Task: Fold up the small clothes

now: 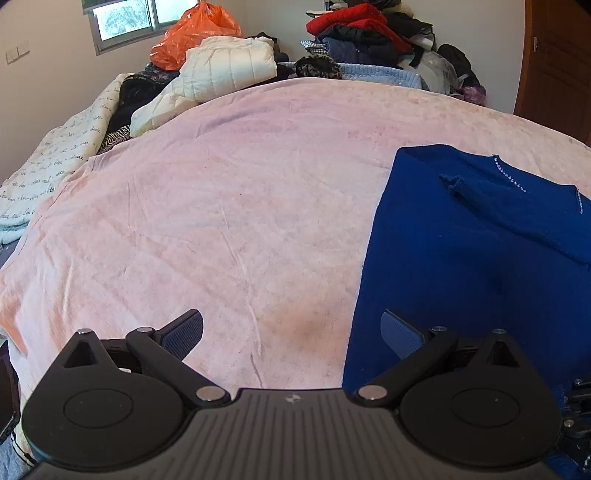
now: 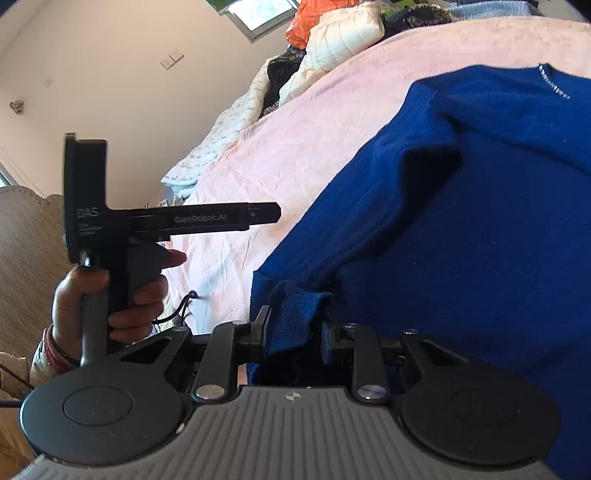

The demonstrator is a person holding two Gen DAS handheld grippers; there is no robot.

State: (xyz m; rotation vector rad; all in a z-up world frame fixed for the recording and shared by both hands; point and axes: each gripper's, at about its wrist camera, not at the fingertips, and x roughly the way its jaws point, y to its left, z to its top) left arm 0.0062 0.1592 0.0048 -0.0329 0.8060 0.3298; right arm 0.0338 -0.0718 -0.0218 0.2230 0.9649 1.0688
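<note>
Clamped in the right gripper (image 2: 293, 328) at frame bottom is a ribbed cuff of the blue sweater (image 2: 461, 221), which stretches toward upper right over the pink blanket (image 1: 221, 203). Left gripper (image 1: 291, 332), spread wide, holds nothing beside its left edge.

A royal-blue knit sweater (image 1: 480, 258) is trimmed with small silver studs (image 1: 511, 176); the blanket (image 1: 221, 206) is seen in pale pink; an orange plastic bag (image 1: 195, 33), a cream quilted jacket (image 1: 229, 66) and a red garment (image 1: 347, 18) are piled behind; black script is printed on a white quilt (image 1: 55, 162).
</note>
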